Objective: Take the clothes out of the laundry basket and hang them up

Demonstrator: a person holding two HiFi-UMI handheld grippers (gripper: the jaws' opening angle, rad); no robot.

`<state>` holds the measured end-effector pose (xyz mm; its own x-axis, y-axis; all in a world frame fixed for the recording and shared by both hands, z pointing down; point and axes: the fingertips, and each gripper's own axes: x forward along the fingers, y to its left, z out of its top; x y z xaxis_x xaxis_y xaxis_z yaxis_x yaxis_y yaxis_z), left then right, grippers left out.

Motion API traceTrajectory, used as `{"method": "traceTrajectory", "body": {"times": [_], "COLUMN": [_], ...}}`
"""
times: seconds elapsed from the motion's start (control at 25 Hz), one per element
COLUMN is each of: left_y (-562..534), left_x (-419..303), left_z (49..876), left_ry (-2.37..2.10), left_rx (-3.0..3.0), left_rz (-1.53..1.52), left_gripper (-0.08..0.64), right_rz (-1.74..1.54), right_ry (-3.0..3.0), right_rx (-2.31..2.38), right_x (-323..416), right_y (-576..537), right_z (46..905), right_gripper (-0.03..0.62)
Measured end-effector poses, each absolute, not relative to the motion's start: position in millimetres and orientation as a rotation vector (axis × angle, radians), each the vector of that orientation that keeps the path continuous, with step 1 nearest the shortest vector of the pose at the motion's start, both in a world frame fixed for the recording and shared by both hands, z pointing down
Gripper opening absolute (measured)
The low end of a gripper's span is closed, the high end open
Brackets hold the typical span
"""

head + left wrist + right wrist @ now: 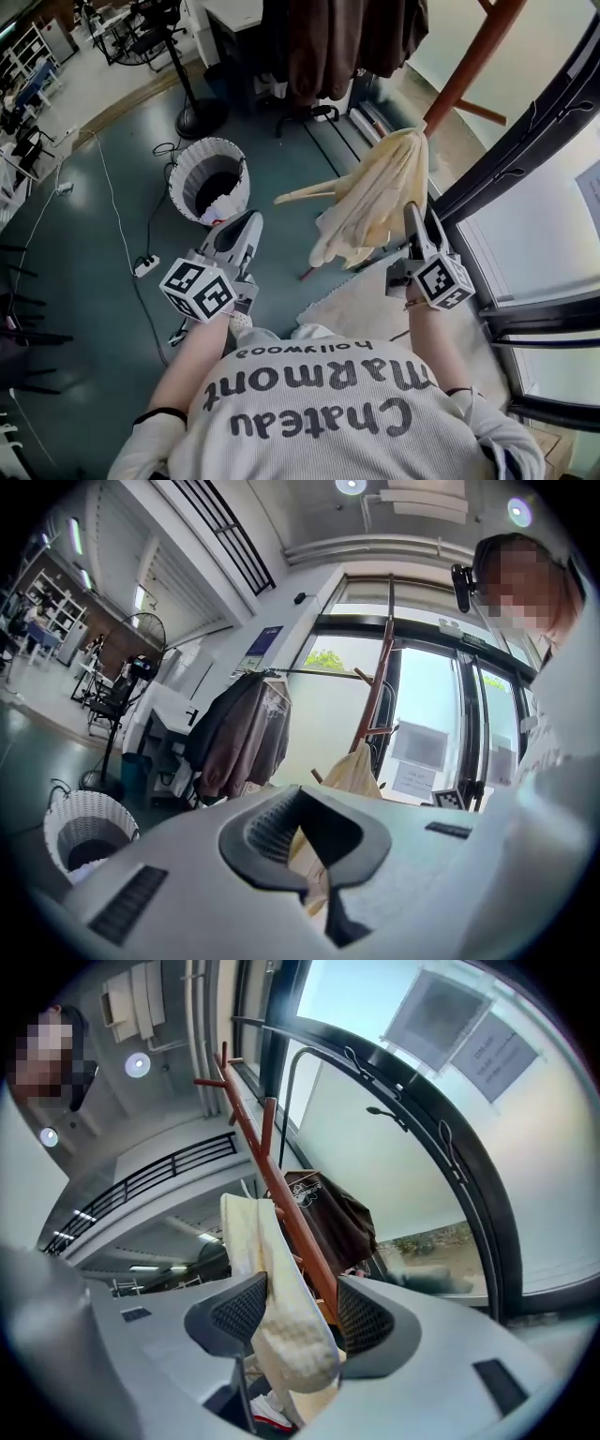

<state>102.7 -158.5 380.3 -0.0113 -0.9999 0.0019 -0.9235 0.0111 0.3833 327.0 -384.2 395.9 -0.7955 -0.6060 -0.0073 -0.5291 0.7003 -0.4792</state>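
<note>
- The right gripper (422, 223) stands with its jaws wide apart at the cream garment (375, 197), which hangs draped on the reddish coat rack (466, 70) at the right; the cloth dangles loose between the pads, perhaps brushing one, not clamped.
- The left gripper (242, 230) is closed on nothing; it points toward the white laundry basket (183, 178) on the floor at far left, where light clothes (221, 208) lie inside.
- To do this step well, in my judgement: draw the right gripper straight back, so the pads do not drag the garment off the rack; open the left jaws before reaching into the basket; take one piece by a top fold.
- Hard to make out: which peg carries the garment, since its folds cover it; how many pieces lie in the basket's dark well; the rack's top and foot are cut off; dark clothes (347, 37) hang beyond, only partly in frame.
</note>
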Motion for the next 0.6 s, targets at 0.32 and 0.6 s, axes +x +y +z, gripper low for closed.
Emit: {"method": "traceTrajectory", "body": {"times": [0.32, 0.6], "left_y": [-121, -66], "left_x": [26, -84], "left_z": [379, 385], "left_ry": [-1.945, -2.002], "left_rx": [2.073, 1.997], "left_rz": [-0.33, -0.326], "left_gripper": [0.009, 0.009], "right_rz": [-0.396, -0.742], "right_ry": [2.636, 2.552], "right_rx": [-1.554, -1.604], "right_x": [342, 241], "right_y": [-357, -286], "right_z": [387, 436], "right_gripper": [0.261, 0.258]}}
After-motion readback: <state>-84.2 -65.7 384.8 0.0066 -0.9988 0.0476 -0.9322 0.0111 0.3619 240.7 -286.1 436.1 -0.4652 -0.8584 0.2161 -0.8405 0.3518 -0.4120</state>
